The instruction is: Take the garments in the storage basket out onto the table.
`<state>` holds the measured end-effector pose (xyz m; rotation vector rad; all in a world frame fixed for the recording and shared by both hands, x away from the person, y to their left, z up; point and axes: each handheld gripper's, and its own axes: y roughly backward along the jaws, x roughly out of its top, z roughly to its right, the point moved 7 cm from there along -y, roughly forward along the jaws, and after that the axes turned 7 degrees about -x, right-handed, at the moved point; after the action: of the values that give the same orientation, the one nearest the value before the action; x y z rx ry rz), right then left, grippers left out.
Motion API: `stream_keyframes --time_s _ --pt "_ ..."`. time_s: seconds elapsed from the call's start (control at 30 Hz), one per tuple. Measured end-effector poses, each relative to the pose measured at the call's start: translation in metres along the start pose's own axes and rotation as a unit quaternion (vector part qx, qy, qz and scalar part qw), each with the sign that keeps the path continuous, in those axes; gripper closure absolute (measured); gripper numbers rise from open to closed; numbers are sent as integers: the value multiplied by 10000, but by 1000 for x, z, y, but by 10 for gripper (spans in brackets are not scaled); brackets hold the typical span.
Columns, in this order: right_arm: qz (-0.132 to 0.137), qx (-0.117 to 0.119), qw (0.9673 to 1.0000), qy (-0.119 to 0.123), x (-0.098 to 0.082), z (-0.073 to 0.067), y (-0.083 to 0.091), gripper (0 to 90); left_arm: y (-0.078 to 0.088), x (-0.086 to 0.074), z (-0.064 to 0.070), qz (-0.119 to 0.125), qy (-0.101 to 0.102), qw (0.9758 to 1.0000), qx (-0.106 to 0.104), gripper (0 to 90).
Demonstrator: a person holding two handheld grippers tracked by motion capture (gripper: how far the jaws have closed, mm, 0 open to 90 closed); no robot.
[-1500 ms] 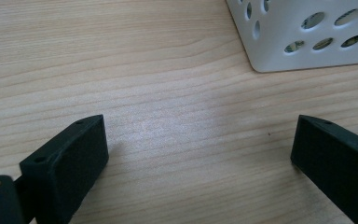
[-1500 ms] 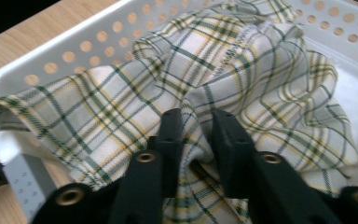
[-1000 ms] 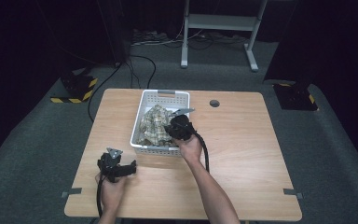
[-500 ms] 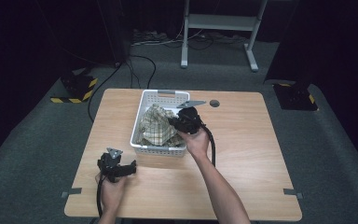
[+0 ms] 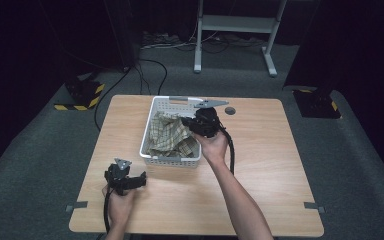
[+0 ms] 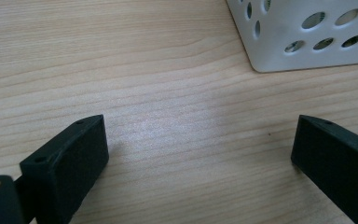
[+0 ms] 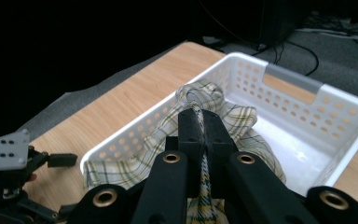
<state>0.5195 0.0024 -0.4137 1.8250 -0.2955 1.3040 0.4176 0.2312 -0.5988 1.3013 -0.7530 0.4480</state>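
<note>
A green-and-cream plaid cloth (image 5: 169,136) lies bunched in a white perforated basket (image 5: 152,108) at the table's middle. My right gripper (image 5: 194,124) hangs over the basket's right side, shut on a fold of the cloth (image 7: 223,116). In the right gripper view the jaws (image 7: 199,119) pinch that fold, which rises between them while the rest drapes down into the basket (image 7: 307,93). My left gripper (image 5: 139,179) rests low near the table's front left, open, its jaws (image 6: 200,144) wide apart over bare wood. The basket's corner (image 6: 307,37) lies just beyond them.
The wooden table (image 5: 270,165) has a round cable hole (image 5: 230,110) behind the basket to the right. Dark carpet surrounds the table, with cables and a white desk frame (image 5: 235,25) farther back. The left gripper (image 7: 9,158) also appears low left in the right gripper view.
My right gripper has moved slightly right and toward the far side, drawing the pinched cloth up with it. The left gripper has stayed where it was.
</note>
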Motion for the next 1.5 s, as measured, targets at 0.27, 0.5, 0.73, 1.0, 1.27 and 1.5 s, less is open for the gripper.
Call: stream_keyframes --time_s 0.27,0.5,0.73,1.0,1.27,1.5 --pt "266 13 9996 56 19 -3 15 887 0 0 0 10 12 10000 -2 39" --pt "449 12 9989 133 34 -5 27 887 0 0 0 13 14 10000 0 39" --pt "630 -2 9978 184 48 -6 39 887 0 0 0 14 12 10000 5 39" --pt "748 -5 9969 238 56 -6 49 887 0 0 0 15 13 10000 5 39" --pt "913 -14 9955 256 68 -4 62 888 0 0 0 9 7 10000 5 39" --pt "1044 -92 9941 270 76 -1 72 888 0 0 0 8 7 10000 5 39"
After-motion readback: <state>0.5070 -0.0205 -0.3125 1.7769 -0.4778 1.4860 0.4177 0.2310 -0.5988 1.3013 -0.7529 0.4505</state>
